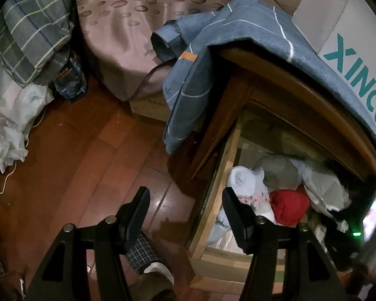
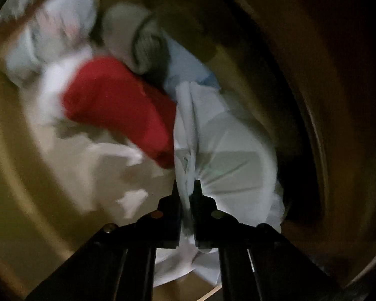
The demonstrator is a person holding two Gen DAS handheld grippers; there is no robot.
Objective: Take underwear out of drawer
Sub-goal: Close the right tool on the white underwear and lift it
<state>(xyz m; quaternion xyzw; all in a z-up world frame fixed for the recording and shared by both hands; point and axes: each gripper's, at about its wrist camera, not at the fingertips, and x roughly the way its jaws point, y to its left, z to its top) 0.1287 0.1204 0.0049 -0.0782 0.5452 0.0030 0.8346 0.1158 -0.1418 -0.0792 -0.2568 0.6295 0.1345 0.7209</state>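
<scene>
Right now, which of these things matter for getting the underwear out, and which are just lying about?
In the job:
- open drawer
- pale garment, pinched in right tongs
- red garment

Lying about:
- blue checked cloth
- plaid bedding
- white box

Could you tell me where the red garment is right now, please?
The red garment lies in the open drawer, right of the white bundle; in the right wrist view it sits left of the pinched pale cloth.
</scene>
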